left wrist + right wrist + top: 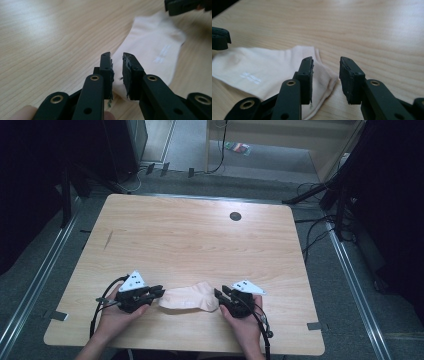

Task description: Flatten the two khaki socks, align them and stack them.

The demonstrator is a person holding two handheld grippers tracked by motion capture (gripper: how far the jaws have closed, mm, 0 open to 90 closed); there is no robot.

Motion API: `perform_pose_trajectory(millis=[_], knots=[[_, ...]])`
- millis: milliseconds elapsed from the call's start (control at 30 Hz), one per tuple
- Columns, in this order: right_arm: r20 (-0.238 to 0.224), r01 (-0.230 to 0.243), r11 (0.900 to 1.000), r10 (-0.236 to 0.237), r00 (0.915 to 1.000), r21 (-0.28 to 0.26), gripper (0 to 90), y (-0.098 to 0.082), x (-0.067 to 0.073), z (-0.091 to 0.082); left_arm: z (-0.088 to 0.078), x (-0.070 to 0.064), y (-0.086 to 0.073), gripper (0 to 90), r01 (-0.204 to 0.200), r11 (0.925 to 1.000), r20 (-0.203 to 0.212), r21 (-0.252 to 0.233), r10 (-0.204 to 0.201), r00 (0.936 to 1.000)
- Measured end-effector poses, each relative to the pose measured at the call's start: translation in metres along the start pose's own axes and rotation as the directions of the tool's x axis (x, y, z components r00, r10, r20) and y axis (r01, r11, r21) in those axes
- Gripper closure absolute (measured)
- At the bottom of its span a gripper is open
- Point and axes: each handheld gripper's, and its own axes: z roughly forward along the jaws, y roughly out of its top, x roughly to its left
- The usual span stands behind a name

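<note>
on pale wooden table (190, 235): flat cream sock (189, 298) between left gripper (159, 291) and right gripper (218, 293), both parted, gripping nothing.

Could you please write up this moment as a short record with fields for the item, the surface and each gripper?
item: pale sock, lying flat between the two grippers
marking: small white print on the sock's side
surface: light wooden table with a dark round hole near its far edge
left gripper: at the sock's left end, jaws slightly apart, the sock's edge beneath them, no grip seen
right gripper: at the sock's right end, jaws open wider, the sock's end under its left jaw, not clamped
hands: one behind each gripper, near the table's front edge
</note>
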Motion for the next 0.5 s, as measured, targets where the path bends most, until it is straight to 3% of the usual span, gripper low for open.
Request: perform_pose_trajectory(millis=[33, 67, 100, 133, 167, 200, 300, 333, 400, 500], knots=[[0.0, 0.0, 1.0, 0.0, 1.0, 0.0, 64.0, 0.0, 0.0, 0.0, 0.0, 0.0, 0.0, 78.5, 0.0, 1.0, 0.0, 0.0, 0.0, 1.0], [-0.019, 0.002, 1.0, -0.003, 0.9998, -0.026, 67.8, 0.001, 0.002, -0.005, -0.005, -0.001, 0.001, 78.5, 0.034, 0.9989, 0.048, -0.032, -0.033, 0.9983], [-0.019, 0.002, 1.0, -0.003, 0.9998, -0.026, 67.8, 0.001, 0.002, -0.005, -0.005, -0.001, 0.001, 78.3, 0.034, 0.9989, 0.048, -0.032, -0.033, 0.9983], [-0.039, 0.005, 1.0, -0.006, 0.9992, -0.031, 72.9, 0.002, 0.005, -0.007, -0.003, -0.006, 0.0, 77.7, 0.033, 0.9993, 0.094, -0.015, -0.032, 0.9951], [-0.054, 0.018, 1.0, -0.019, 0.9983, -0.02, 74.9, 0.001, 0.007, -0.005, -0.001, -0.008, 0.0, 76.5, 0.019, 0.9998, 0.097, 0.0, -0.019, 0.9951], [-0.064, 0.023, 1.0, -0.024, 0.9976, -0.009, 76.2, 0.0, 0.008, -0.003, -0.001, -0.008, 0.0, 75.3, 0.019, 0.9998, 0.097, 0.0, -0.019, 0.9951], [-0.071, 0.046, 0.999, -0.044, 0.9965, 0.02, 77.4, -0.003, 0.01, 0.004, 0.011, -0.016, -0.005, 72.5, -0.042, 0.9961, 0.067, 0.078, 0.037, 0.9971], [-0.07, 0.052, 0.997, -0.048, 0.9964, 0.053, 77.9, -0.005, 0.011, 0.011, 0.017, -0.017, -0.01, 69.3, -0.062, 0.9902, 0.054, 0.125, 0.056, 0.997], [-0.058, 0.057, 0.995, -0.052, 0.997, 0.078, 78.4, -0.007, 0.01, 0.016, 0.02, -0.018, -0.013, 67.5, -0.097, 0.9825, 0.037, 0.159, 0.093, 0.995], [-0.048, 0.052, 0.995, -0.048, 0.9977, 0.087, 80.1, -0.009, 0.009, 0.018, 0.02, -0.019, -0.014, 63.6, -0.11, 0.9816, 0.028, 0.157, 0.107, 0.9939]])
